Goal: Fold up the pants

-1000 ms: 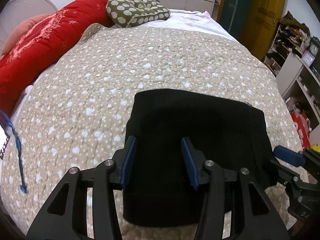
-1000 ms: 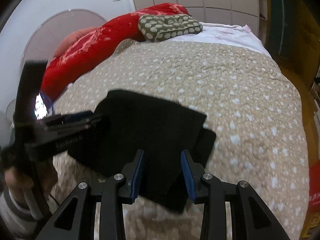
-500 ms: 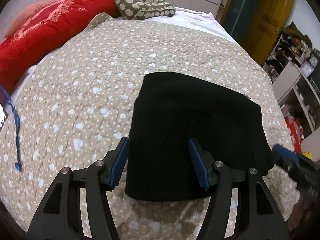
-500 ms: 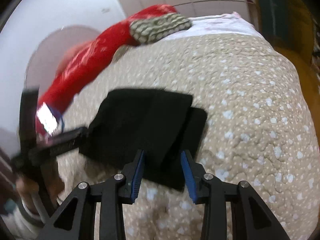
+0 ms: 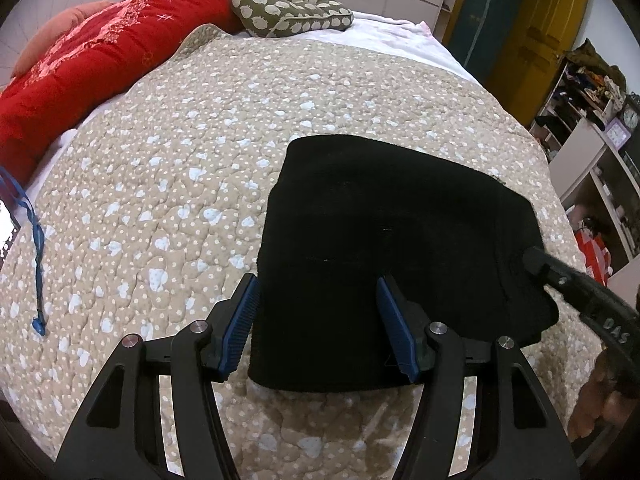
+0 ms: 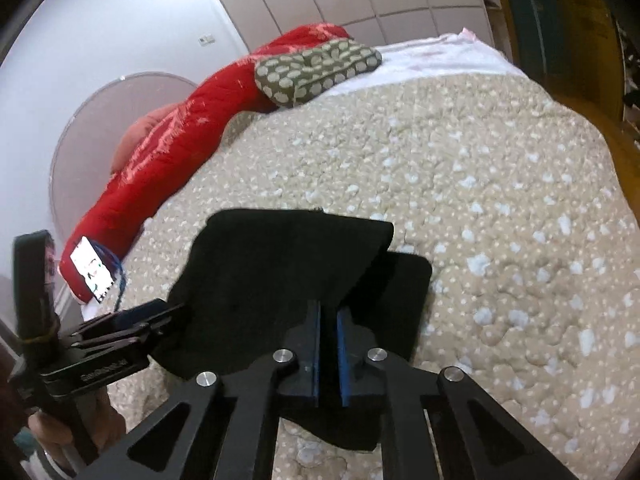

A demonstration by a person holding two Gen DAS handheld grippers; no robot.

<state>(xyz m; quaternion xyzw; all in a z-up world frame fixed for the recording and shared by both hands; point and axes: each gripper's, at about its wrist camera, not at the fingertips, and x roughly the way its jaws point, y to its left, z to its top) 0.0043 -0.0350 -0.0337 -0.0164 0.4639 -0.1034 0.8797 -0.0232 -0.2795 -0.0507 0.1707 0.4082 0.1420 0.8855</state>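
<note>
Pants [image 5: 384, 248], black and folded into a block, lie on the bed's quilt [image 5: 168, 184] at centre frame. Left tool [image 5: 316, 320] tilts down over their near edge, jaws wide, pads clear of the cloth. Right tool [image 6: 328, 344] has just been closing; its jaws now pinch a raised fold at the pants' right edge. Lettering on the tools is illegible.

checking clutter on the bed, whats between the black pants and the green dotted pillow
Only bare quilt lies between the black pants and the green dotted pillow, with a strip of white sheet by the pillow. Both wrist views show this.
</note>
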